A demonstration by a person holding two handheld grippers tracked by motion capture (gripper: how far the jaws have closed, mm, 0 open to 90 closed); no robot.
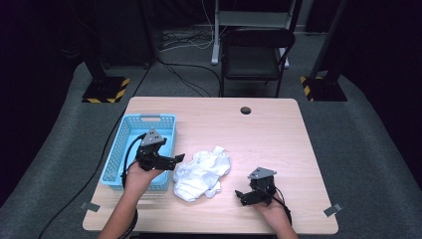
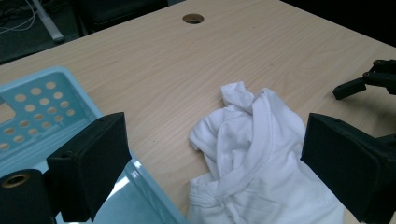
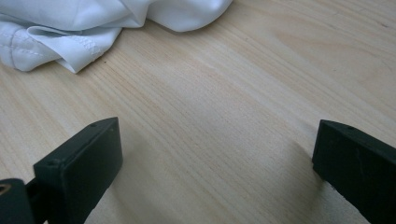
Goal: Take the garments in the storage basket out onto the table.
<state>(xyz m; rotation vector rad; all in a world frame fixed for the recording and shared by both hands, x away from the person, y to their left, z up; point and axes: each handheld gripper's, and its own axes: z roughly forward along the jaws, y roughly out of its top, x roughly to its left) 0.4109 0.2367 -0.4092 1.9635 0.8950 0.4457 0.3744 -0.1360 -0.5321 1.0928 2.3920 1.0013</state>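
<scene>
A crumpled white garment (image 1: 203, 173) lies in a heap near the middle of the wooden table (image 1: 263, 134). My left gripper (image 1: 178, 160) hovers open at the heap's left edge, over the right rim of a light blue basket (image 1: 130, 130). In the left gripper view the garment (image 2: 254, 154) lies between and beyond the wide-apart jaws, and the basket (image 2: 42, 112) is at the left. My right gripper (image 1: 240, 195) is open, low over bare wood to the right of the heap. The right gripper view has the garment's hem (image 3: 88, 32) at the top left, clear of the jaws.
A black chair (image 1: 255, 55) stands behind the table's far edge. A round cable hole (image 1: 245, 110) sits near the far middle of the table. Black stand bases with yellow-striped edges (image 1: 105, 89) rest on the grey floor at both far corners. Cables trail off the left side.
</scene>
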